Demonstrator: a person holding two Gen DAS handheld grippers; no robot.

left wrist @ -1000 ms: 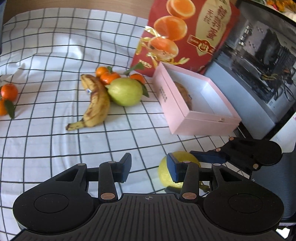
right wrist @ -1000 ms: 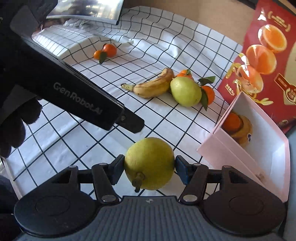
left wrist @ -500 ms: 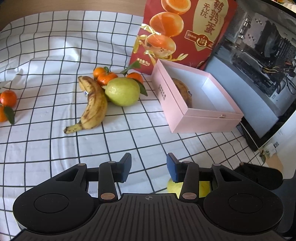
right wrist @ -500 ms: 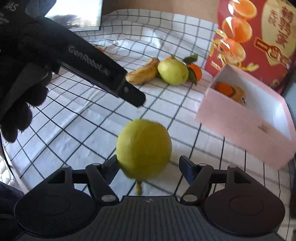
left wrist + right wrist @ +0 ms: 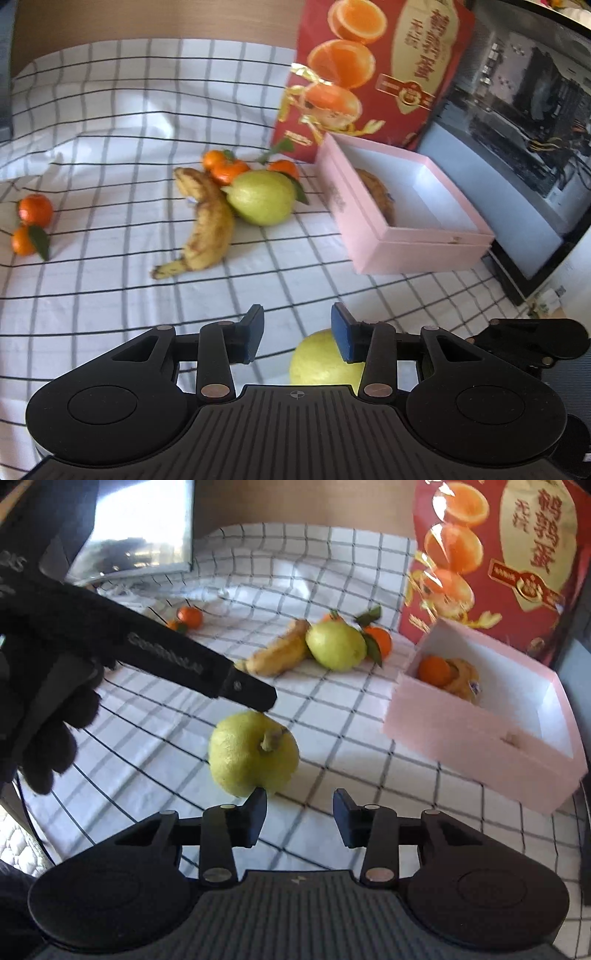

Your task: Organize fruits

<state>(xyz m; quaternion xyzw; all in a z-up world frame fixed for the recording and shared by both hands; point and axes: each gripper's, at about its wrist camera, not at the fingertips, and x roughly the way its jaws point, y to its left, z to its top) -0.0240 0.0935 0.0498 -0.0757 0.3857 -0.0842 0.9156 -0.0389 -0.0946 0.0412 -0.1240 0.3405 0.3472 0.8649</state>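
While both claws, left claw (image 5: pixel 295 338) and right claw (image 5: pixel 299 818), gape empty, two pears (image 5: pixel 253 753) (image 5: pixel 335 646), one banana (image 5: pixel 207 225), five loose tangerines (image 5: pixel 35 210).

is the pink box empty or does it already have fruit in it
Not empty. The pink box holds a small orange and a browned banana at its far end; the rest of its white floor is bare.

Left tool (image 5: pixel 295 338): black ribbed housing, two round discs, copper-coloured rivets, blue pads (image 5: pixel 341 338). Right tool (image 5: pixel 299 819): same build, dark pads. Left hand (image 5: pixel 40 686): black fuzzy glove; white lettering along the handle.
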